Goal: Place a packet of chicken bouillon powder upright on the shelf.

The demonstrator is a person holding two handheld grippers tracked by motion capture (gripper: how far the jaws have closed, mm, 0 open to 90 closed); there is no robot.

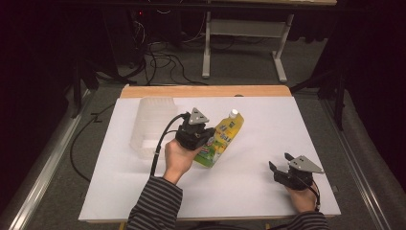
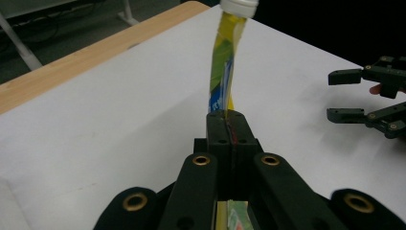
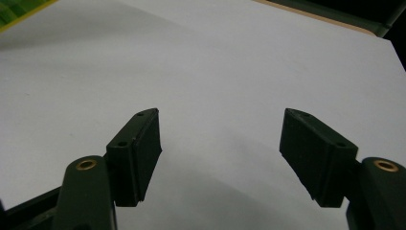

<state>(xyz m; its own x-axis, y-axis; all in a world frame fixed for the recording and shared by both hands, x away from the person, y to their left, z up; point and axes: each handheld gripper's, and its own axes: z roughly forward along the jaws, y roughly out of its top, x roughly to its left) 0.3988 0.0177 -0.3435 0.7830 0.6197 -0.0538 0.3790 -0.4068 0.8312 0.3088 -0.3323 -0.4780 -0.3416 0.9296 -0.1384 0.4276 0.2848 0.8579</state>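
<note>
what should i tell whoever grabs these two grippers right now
Left gripper: shut on the yellow pouch, clamped on the pouch's flat body, white cap pointing away from the person.
Right gripper: open, holding nothing, low over the white table at the near right.
Clear plastic bin stands just left of the pouch, apart from it.
Done: pouch gripped. Left: probably to move it into the bin; the right gripper is free to help.
</note>
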